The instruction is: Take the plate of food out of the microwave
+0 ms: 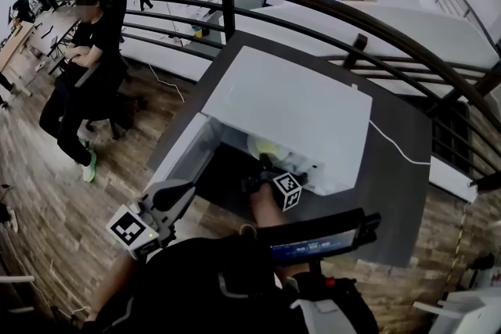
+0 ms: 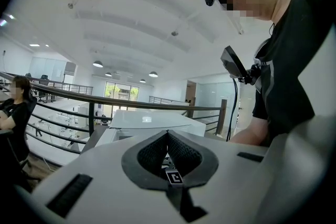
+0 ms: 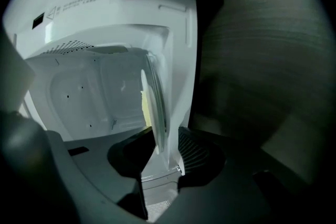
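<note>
The white microwave point(image 1: 290, 105) sits on a dark desk point(image 1: 391, 184) beside a curved black railing point(image 1: 313, 8), its door point(image 1: 182, 151) swung open to the left. The plate point(image 3: 153, 105) is inside the cavity, close to the open front, with pale yellow food point(image 3: 143, 107) on it. From the head view only a slice of the plate and food shows under the microwave's top edge.

The right gripper point(image 3: 163, 136) reaches into the opening. Its view is rolled, so the plate appears edge-on and upright. The rim lies between the jaws, which are spread on either side of it. A strip of white cavity wall shows between the rim and the ribbed pad on the right, so the rim is not pinched from both sides.

The left gripper point(image 2: 168, 136) is held back outside the microwave, near the open door, low at the left of the head view. Its jaws are pressed together at the tips with nothing between them.

A white cable point(image 1: 399, 145) trails over the desk to the right of the microwave. Beyond the railing, a seated person point(image 1: 86, 59) in black is on the wooden floor point(image 1: 47, 199), well apart from the desk
</note>
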`<action>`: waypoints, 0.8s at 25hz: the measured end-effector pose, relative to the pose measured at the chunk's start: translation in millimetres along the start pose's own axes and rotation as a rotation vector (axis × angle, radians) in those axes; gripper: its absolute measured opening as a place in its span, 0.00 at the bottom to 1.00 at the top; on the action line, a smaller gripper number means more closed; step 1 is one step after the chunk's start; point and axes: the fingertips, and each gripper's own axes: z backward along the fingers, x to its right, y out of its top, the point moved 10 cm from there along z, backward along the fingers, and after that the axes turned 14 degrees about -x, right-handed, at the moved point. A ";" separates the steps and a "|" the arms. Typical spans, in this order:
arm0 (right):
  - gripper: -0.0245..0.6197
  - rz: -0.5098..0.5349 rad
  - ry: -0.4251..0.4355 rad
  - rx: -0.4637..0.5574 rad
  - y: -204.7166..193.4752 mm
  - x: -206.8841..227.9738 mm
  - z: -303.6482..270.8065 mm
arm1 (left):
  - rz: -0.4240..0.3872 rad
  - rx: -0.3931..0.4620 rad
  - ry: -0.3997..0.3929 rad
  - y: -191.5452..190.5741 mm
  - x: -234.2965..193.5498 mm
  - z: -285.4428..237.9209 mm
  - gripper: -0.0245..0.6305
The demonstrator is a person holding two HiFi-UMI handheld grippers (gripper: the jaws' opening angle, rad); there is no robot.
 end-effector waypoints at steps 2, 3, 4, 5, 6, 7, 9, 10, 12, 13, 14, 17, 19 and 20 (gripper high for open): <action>0.24 0.008 -0.003 -0.001 1.2 -0.8 0.1 | -0.004 -0.002 -0.006 -1.6 0.2 -1.7 0.04; 0.23 0.013 -0.004 0.000 1.8 -1.5 0.3 | -0.005 -0.002 -0.009 -2.0 -0.2 -2.7 0.04; 0.22 0.018 -0.002 0.000 2.0 -2.3 0.8 | -0.005 -0.002 -0.011 -2.2 -0.5 -3.2 0.04; 0.20 0.025 0.003 0.001 1.2 -3.3 1.7 | -0.003 0.000 -0.012 -2.1 -0.5 -2.5 0.04; 0.18 0.034 0.012 0.001 -0.9 -4.7 3.0 | -0.002 0.002 -0.013 -2.0 -0.1 -0.1 0.04; 0.11 0.041 0.021 0.001 -4.0 -6.5 4.3 | -0.002 0.003 -0.013 -1.9 0.3 3.1 0.04; 0.06 0.053 0.023 -0.004 -9.1 -8.5 7.2 | -0.004 0.005 -0.015 -2.2 1.5 8.0 0.04; 0.06 0.059 0.022 -0.008 -10.4 -8.2 9.0 | -0.005 0.007 -0.018 -2.4 2.2 9.1 0.04; 0.06 0.067 0.027 -0.015 -13.3 -5.6 11.3 | -0.004 0.010 -0.024 -3.6 2.2 11.5 0.04; 0.06 0.071 0.031 -0.017 -15.9 -3.9 11.3 | -0.006 0.011 -0.027 -5.0 0.6 13.8 0.04; 0.06 0.074 0.035 -0.017 -19.4 -2.1 11.0 | -0.012 0.013 -0.032 -7.2 -1.9 16.4 0.04; 0.06 0.089 0.039 -0.018 -29.0 5.4 14.5 | -0.048 0.007 -0.057 -15.7 -4.9 22.8 0.04; 0.06 0.113 0.035 -0.024 -34.6 9.4 17.9 | -0.063 0.002 -0.078 -19.5 -4.6 26.6 0.04; 0.06 0.116 0.037 -0.028 -39.9 10.0 19.0 | -0.061 0.005 -0.089 -21.2 -6.5 29.6 0.04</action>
